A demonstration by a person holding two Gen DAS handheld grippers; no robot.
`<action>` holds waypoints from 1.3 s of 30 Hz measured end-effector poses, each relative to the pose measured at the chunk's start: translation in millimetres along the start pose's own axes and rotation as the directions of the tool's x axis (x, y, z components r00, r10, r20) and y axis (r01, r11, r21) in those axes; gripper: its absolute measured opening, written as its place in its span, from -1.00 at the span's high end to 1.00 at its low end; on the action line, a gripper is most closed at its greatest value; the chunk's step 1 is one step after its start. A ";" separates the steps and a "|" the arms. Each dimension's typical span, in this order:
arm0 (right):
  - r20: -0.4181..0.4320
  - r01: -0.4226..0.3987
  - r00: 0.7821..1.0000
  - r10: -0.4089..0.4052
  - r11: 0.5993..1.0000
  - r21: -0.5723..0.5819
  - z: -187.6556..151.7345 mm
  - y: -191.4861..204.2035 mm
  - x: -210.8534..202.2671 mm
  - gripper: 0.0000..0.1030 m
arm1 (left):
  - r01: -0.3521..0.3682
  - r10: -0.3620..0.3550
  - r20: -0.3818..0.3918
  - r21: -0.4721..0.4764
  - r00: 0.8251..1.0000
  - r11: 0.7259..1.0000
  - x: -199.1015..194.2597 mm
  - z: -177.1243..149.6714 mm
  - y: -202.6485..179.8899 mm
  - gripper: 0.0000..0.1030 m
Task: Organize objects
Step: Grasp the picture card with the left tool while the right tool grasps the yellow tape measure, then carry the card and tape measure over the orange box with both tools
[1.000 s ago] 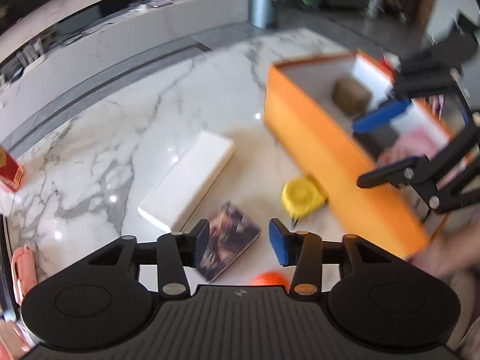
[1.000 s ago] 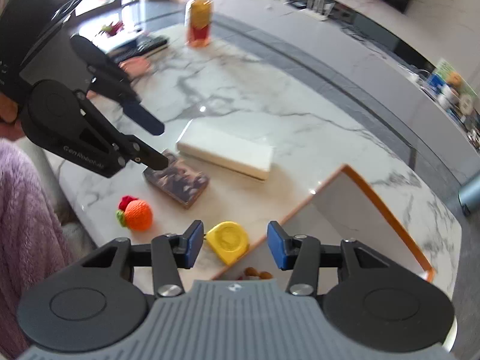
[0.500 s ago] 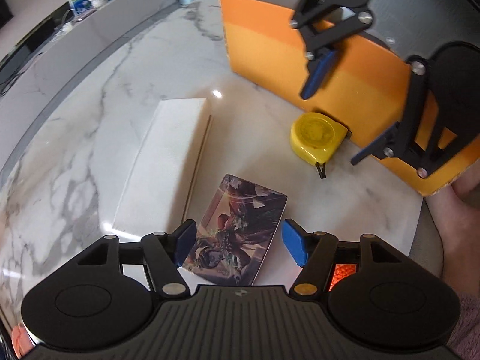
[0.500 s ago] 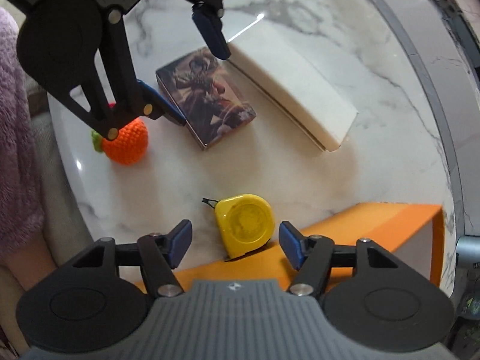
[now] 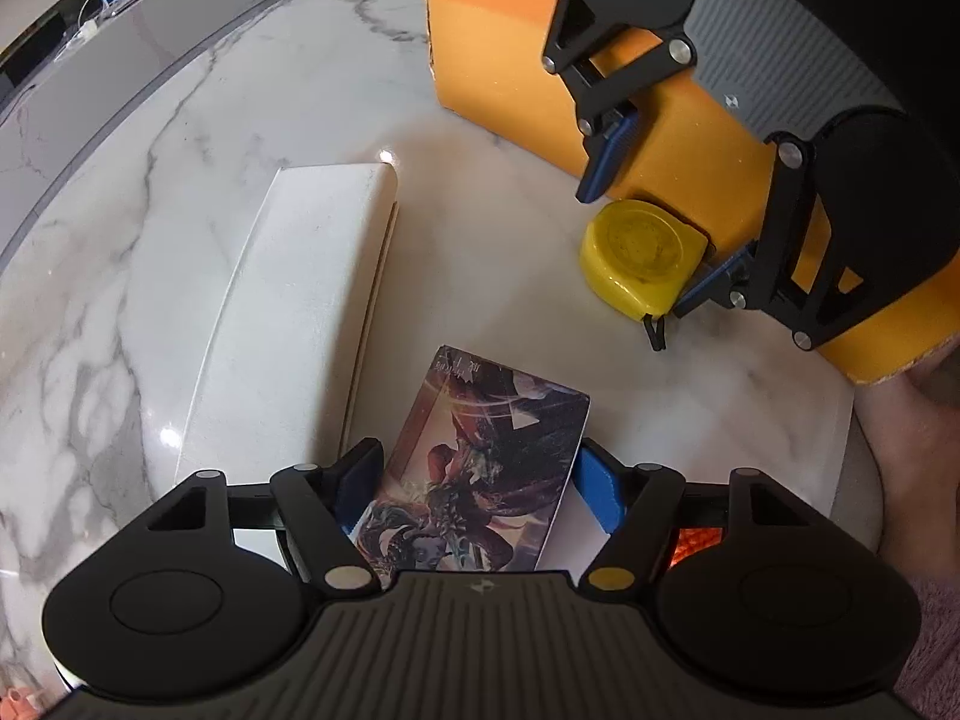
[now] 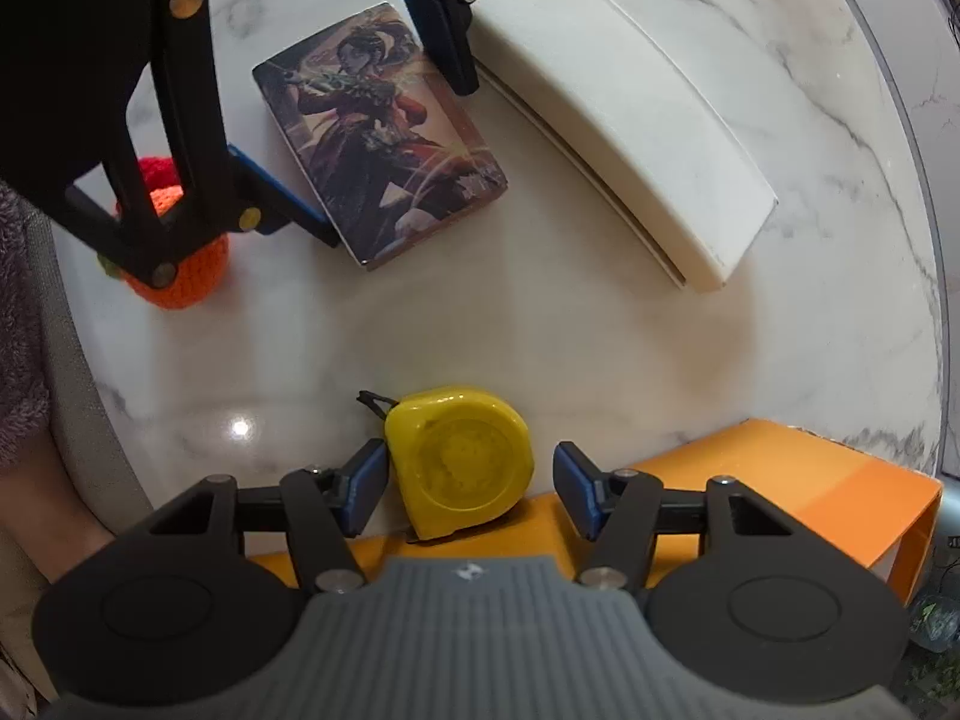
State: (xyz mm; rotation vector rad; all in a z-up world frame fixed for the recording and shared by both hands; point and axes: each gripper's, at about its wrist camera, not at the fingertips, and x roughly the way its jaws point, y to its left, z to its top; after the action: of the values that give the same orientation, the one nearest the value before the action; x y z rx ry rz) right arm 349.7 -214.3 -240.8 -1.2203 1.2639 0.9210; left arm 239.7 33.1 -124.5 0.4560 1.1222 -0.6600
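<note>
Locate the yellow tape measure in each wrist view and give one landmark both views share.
Left wrist view: the yellow tape measure lies right of centre, against the orange box, between the right gripper's fingers.
Right wrist view: the yellow tape measure sits low centre, between the closing fingers, the right one apart from it.
Shared landmark: the illustrated card box, beside the long white box.

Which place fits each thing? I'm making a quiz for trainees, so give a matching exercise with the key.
Things:
1. tape measure
2. picture card box
3. white box
4. crocheted orange

Places:
A. partly hidden behind the left hand-held gripper
B. against the orange box
C. between the left hand-held gripper's fingers
D. beside the picture card box, away from the crocheted orange

Pairs: 1-B, 2-C, 3-D, 4-A
</note>
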 end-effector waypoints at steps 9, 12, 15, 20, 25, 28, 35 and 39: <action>0.028 0.005 1.000 -0.007 0.998 0.055 -5.4 -3.1 -3.9 -0.05 | -0.080 0.079 -0.009 -0.155 0.997 0.985 -8.3 -13.5 -5.4 -0.42; 0.069 0.011 0.997 -0.016 0.997 0.075 -10.5 -0.6 -14.1 -0.04 | -0.115 0.121 0.016 -0.208 0.992 0.971 -15.0 -21.4 -5.8 -0.39; 0.139 0.002 0.990 -0.017 0.995 0.101 -18.2 0.7 -35.2 -0.04 | -0.140 0.156 0.043 -0.256 0.987 0.956 -26.1 -23.0 -3.5 -0.38; 0.238 0.004 0.970 -0.041 0.988 0.153 -35.4 -1.0 -78.6 -0.04 | -0.180 0.209 0.084 -0.270 0.974 0.946 -48.7 -7.5 -9.0 -0.38; 0.315 0.026 0.945 -0.087 0.981 0.194 -62.3 -0.7 -122.3 -0.04 | -0.205 0.246 0.141 -0.257 0.959 0.944 -78.3 13.3 -22.2 -0.38; 0.337 0.059 0.932 -0.131 0.974 0.217 -74.7 3.0 -147.4 -0.04 | -0.220 0.262 0.172 -0.229 0.950 0.948 -93.9 28.6 -34.5 -0.38; 0.334 0.113 0.918 -0.215 0.948 0.298 -129.9 1.2 -167.9 -0.04 | -0.242 0.267 0.245 -0.127 0.932 0.962 -123.9 78.3 -72.6 -0.38; 0.320 0.130 0.916 -0.243 0.932 0.337 -161.7 0.4 -169.1 -0.04 | -0.243 0.241 0.277 -0.030 0.930 0.970 -130.9 112.5 -100.7 -0.38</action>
State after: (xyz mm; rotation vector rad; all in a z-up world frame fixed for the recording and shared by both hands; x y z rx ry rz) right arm 297.8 -351.4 -58.5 -0.8608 0.9365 0.7284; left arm 209.5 -79.0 38.1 0.4807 0.7810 -0.4918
